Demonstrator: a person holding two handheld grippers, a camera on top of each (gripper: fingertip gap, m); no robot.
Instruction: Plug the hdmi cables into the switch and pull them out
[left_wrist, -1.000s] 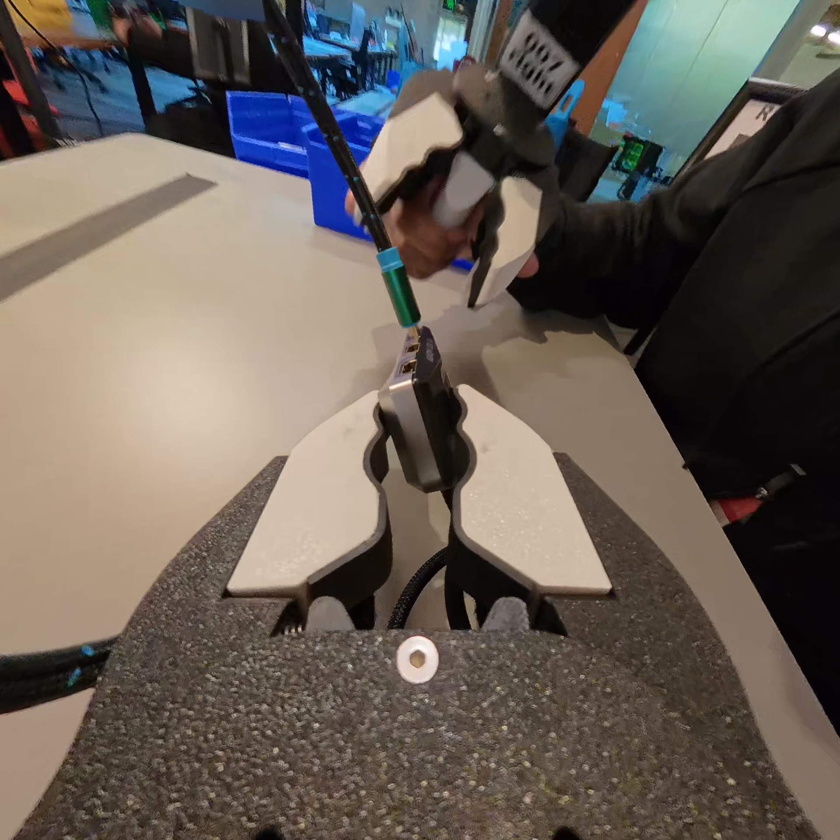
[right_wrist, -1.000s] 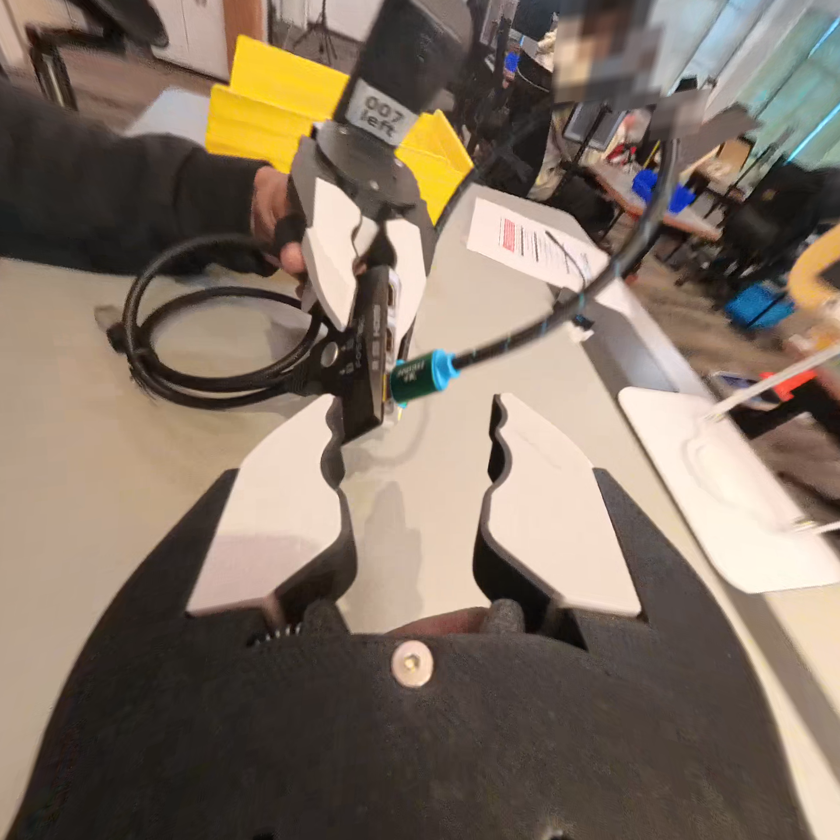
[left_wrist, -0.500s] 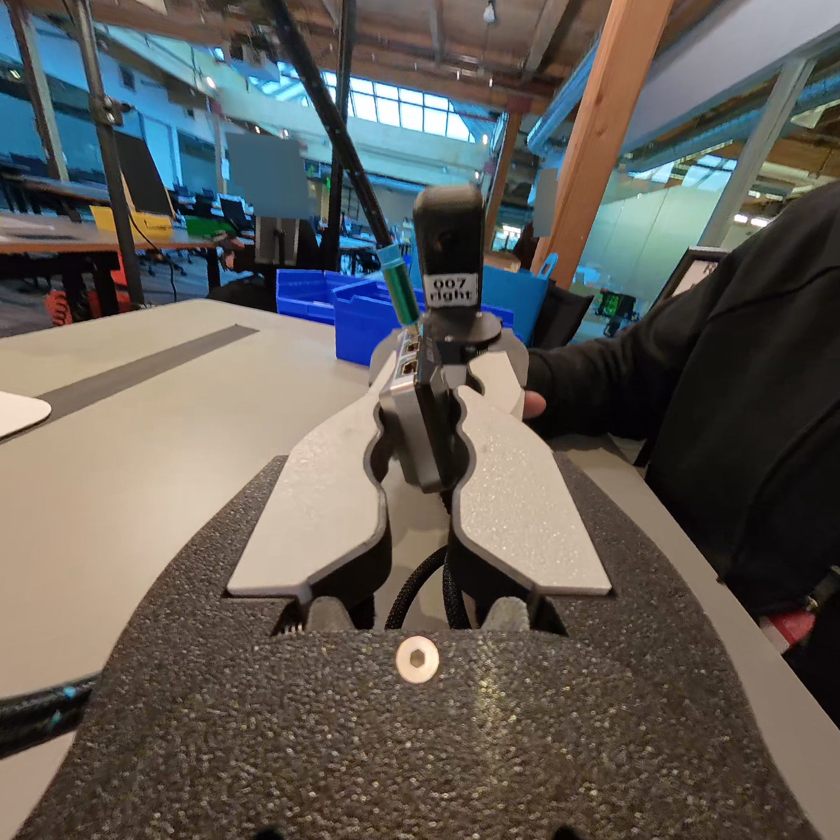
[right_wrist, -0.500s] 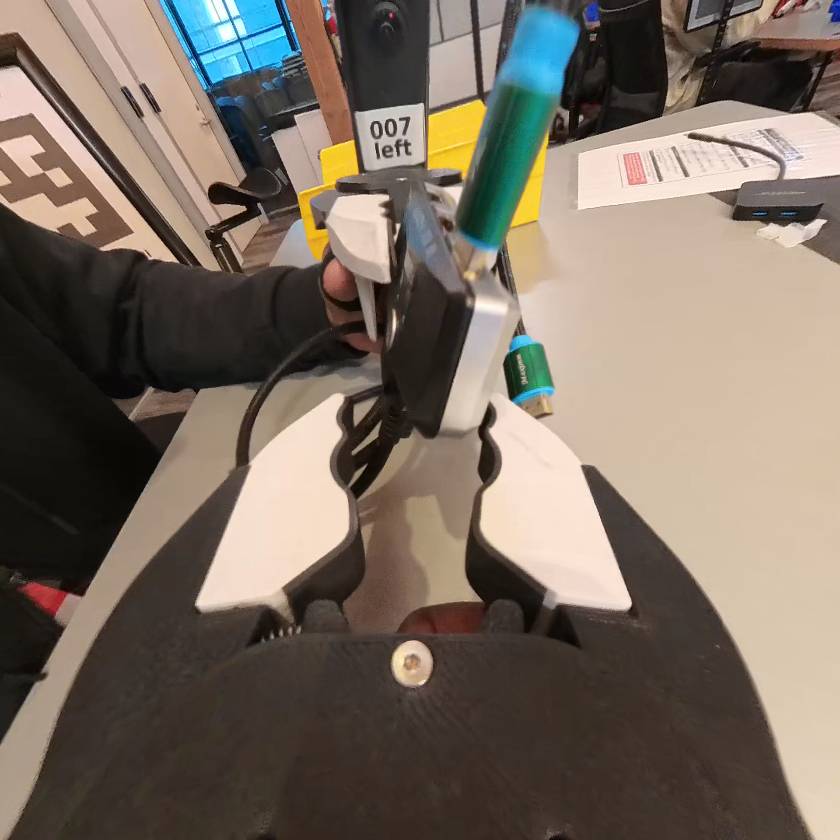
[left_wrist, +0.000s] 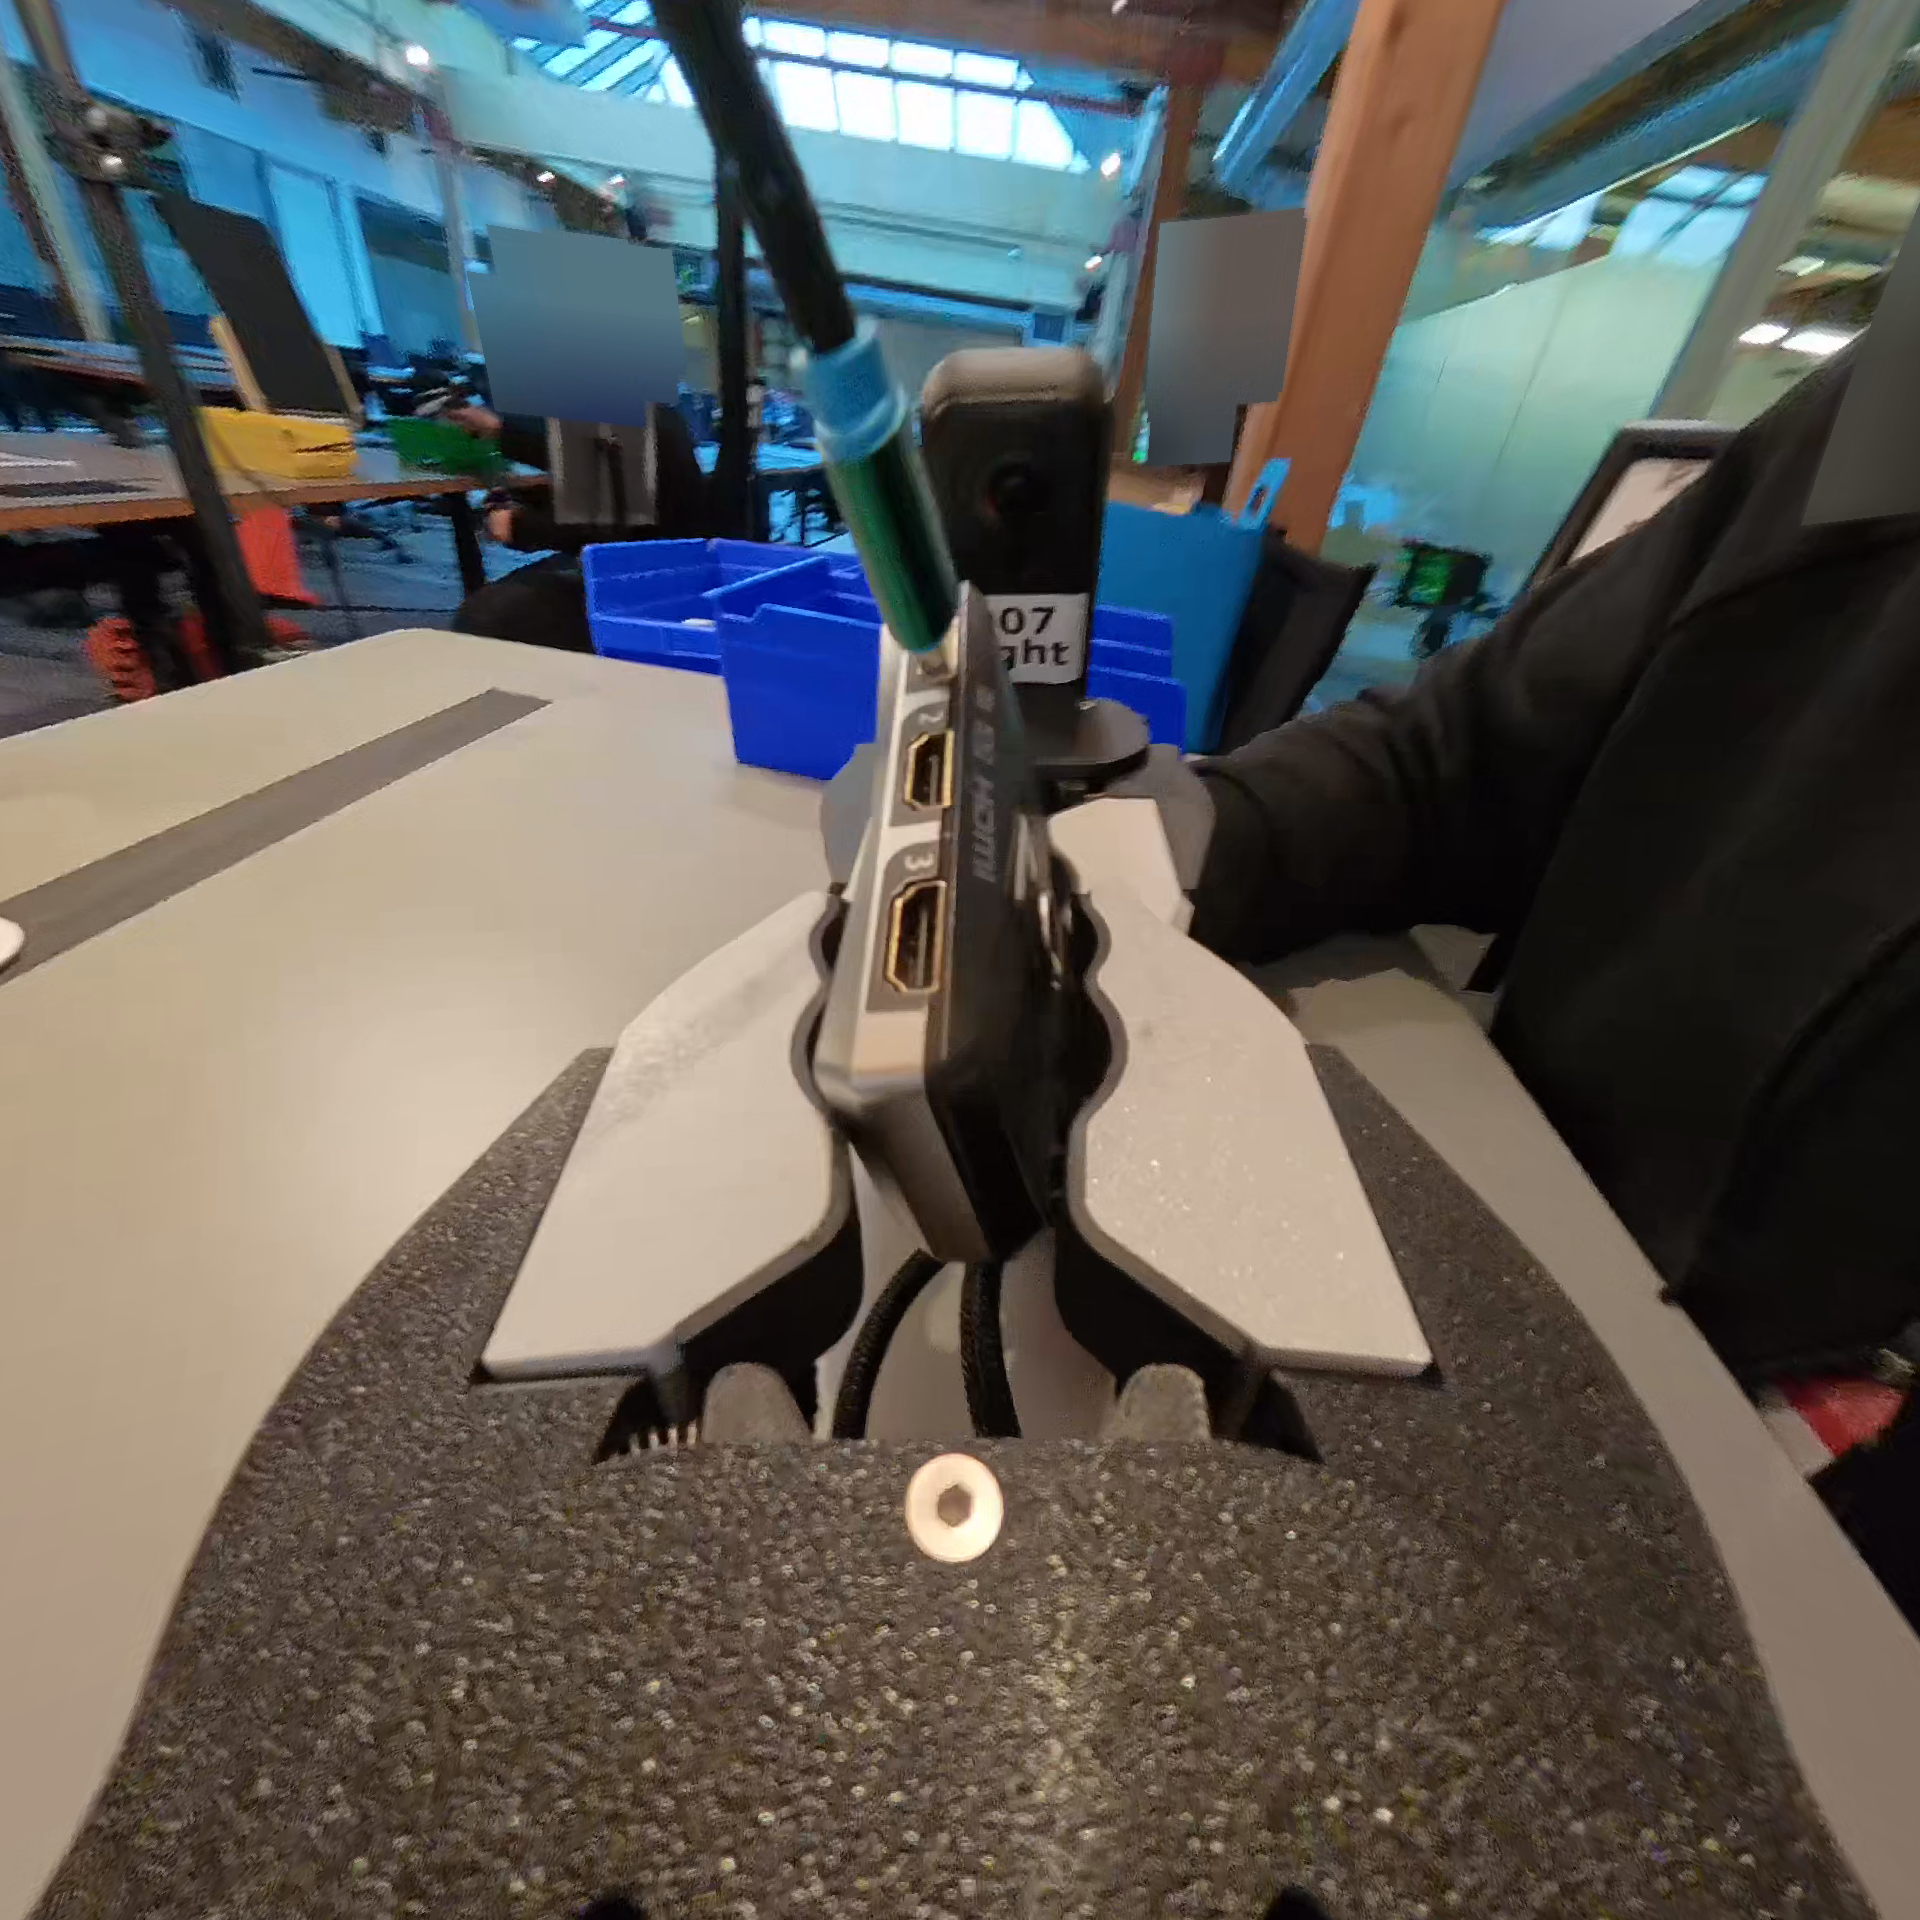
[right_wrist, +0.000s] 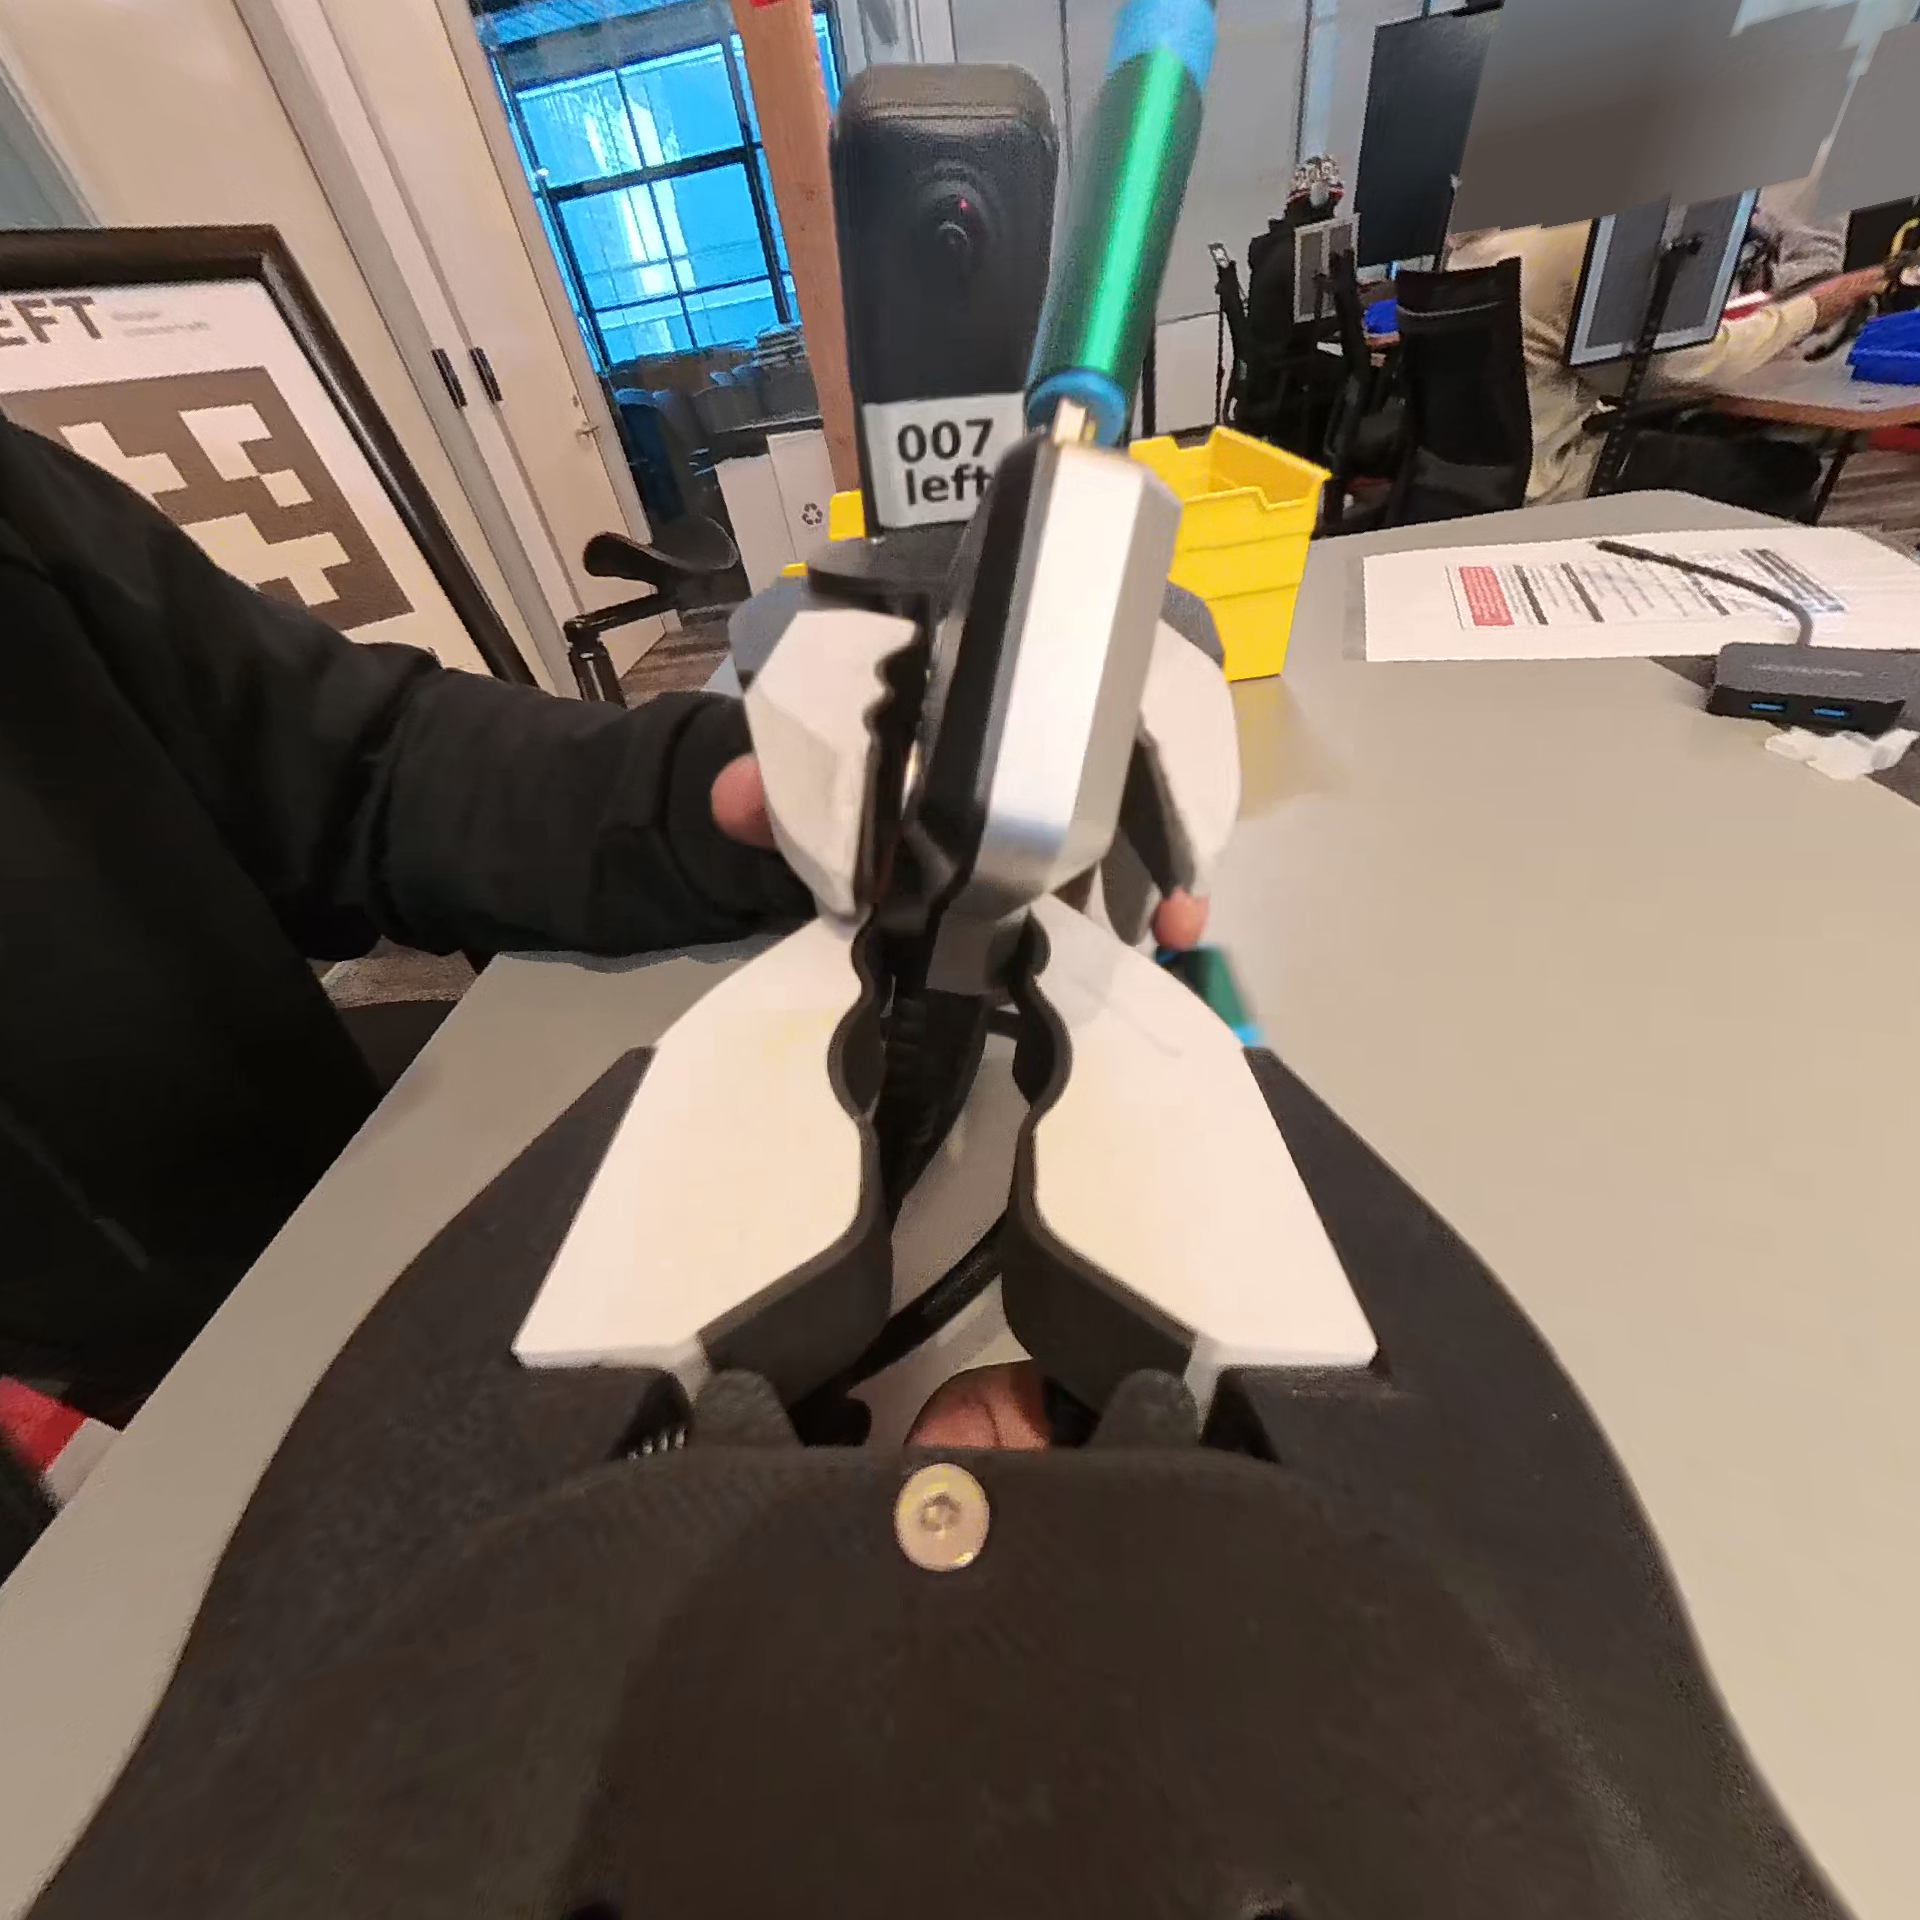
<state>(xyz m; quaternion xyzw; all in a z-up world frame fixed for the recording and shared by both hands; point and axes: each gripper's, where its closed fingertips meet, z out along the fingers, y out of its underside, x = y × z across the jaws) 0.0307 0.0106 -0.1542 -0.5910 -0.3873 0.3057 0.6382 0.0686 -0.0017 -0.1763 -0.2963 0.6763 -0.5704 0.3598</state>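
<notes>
The left tongs (left_wrist: 951, 1023) clench the switch (left_wrist: 940, 977), held upright above the desk (left_wrist: 312, 935), its long axis along the fingers. A green plug (left_wrist: 883, 530) sits in its top port. The right tongs (right_wrist: 945, 982) pinch the switch's lower end from the opposite side.

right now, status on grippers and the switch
Left hand-held gripper shut on switch. Right hand-held gripper closing at the switch's lower end. Green plug in top port; two ports free.

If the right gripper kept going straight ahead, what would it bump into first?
Probably the switch: the right gripper points at its lower end, fingertips about touching it. The left gripper holds it from behind. Depth is unclear.
</notes>
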